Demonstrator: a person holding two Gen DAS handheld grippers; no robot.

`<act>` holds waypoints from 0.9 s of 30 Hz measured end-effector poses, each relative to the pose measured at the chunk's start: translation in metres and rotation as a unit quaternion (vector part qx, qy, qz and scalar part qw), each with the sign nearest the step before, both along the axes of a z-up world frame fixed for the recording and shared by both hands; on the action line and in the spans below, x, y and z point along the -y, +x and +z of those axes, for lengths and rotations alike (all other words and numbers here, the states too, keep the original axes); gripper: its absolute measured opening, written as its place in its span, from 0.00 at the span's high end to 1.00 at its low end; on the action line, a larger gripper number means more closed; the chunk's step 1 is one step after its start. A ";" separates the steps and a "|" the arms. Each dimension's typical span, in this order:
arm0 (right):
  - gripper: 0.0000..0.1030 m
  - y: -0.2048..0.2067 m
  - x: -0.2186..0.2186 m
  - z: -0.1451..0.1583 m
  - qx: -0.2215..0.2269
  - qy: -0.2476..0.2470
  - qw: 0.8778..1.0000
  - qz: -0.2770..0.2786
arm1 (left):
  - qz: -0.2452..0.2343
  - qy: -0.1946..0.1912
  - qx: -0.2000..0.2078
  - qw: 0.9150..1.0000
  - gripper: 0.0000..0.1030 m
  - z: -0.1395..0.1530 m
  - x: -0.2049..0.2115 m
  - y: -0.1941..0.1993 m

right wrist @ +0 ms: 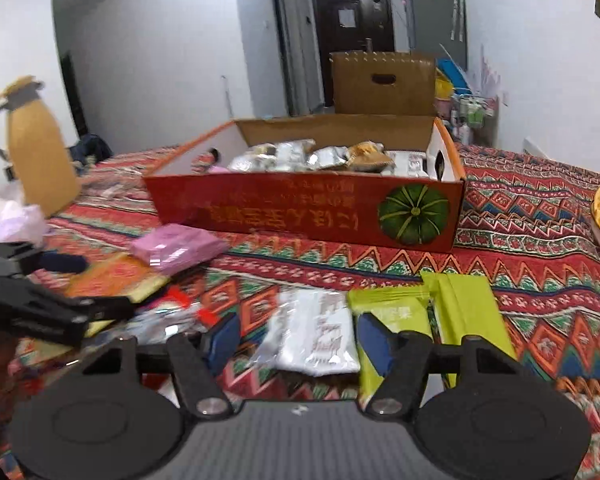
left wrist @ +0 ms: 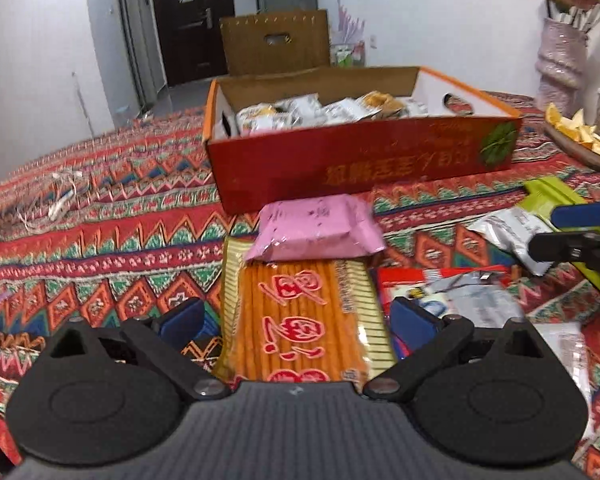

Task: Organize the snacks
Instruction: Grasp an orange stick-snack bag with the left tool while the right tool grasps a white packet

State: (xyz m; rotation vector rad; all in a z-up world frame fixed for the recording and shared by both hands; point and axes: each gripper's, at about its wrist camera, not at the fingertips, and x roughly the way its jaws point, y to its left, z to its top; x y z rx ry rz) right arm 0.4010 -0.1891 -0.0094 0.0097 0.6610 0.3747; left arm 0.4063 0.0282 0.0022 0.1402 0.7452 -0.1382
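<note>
A bench draped in a red, zigzag-patterned cloth carries an open red cardboard box filled with snack packets. In front of the box lie a pink packet, partly resting on a long orange pack of sticks, a silver packet and two green packets. A tan jug stands at the left, a dish of orange peel at the right.
</note>
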 end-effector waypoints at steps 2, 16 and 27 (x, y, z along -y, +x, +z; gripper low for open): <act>0.35 0.005 -0.009 -0.005 0.023 -0.033 0.999 -0.010 | 0.004 -0.018 -0.007 1.000 0.13 -0.006 -0.008 0.003; 0.40 0.001 -0.024 -0.012 0.045 -0.058 0.997 0.039 | 0.040 -0.041 0.027 0.998 0.58 0.010 -0.028 -0.045; 0.59 -0.003 -0.017 -0.010 0.014 -0.007 0.999 0.032 | 0.089 -0.098 0.074 0.988 0.58 0.049 -0.034 -0.124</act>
